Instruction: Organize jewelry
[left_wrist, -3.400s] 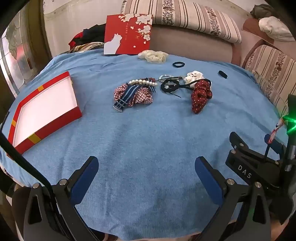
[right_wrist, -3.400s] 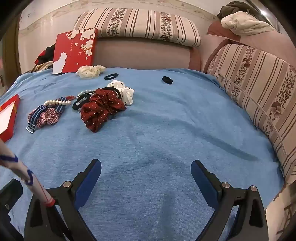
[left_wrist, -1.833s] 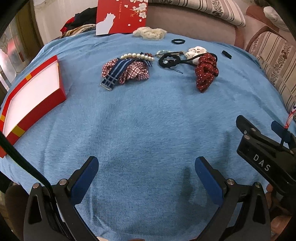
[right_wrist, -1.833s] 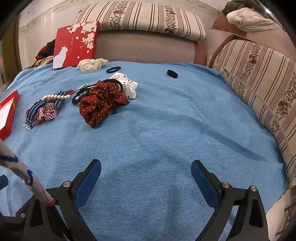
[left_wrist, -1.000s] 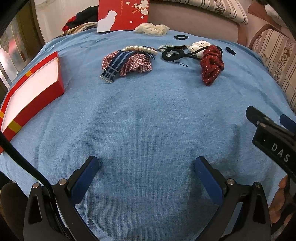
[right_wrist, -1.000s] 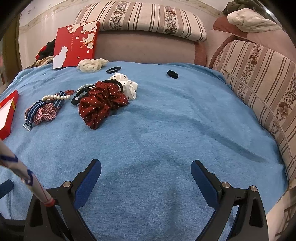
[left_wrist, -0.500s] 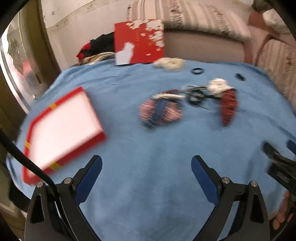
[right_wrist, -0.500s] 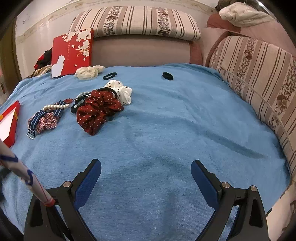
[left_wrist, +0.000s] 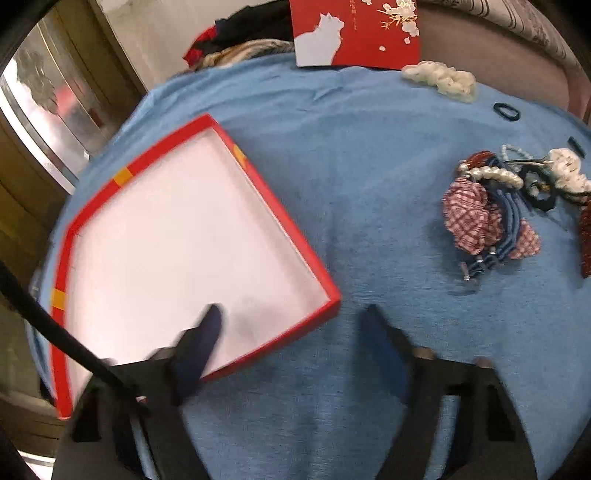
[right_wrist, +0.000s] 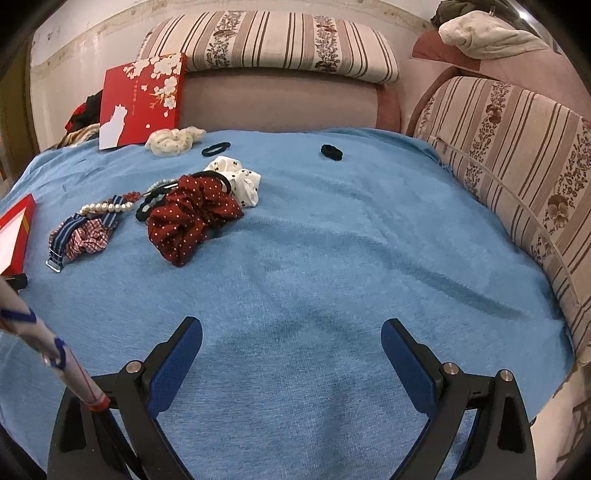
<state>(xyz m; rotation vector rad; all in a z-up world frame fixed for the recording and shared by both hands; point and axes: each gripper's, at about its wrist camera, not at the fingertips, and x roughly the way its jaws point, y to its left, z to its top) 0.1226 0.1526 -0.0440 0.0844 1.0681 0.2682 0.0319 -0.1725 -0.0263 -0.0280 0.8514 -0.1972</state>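
**Left gripper closing astride the corner of the red box; jewelry not yet sorted**

While the left gripper appears blurred in its own view, its jaws are closing with nothing pressed between the pads: one finger hangs over the white floor of the red box, the other over the blue cloth, so the near corner of the box lies between them. Whether either finger touches anything cannot be told.

The box is open and shallow, with yellow patches on its rim; its lower left edge is cut off by the gripper body and a black cable.

The jewelry lies in a loose pile well apart from the box, to its right. In the right wrist view it resolves into a plaid scrunchie under a striped blue strap, a pearl strand, a dark red dotted scrunchie and a white dotted scrunchie. Black bands tangled beneath cannot be separated by eye. A cream scrunchie and two black hair ties lie farther back.

The red box lid leans against the sofa; it shows a white cat and blossoms, and its small writing is too fine to read.

The right gripper stands wide open above bare cloth, holding nothing.
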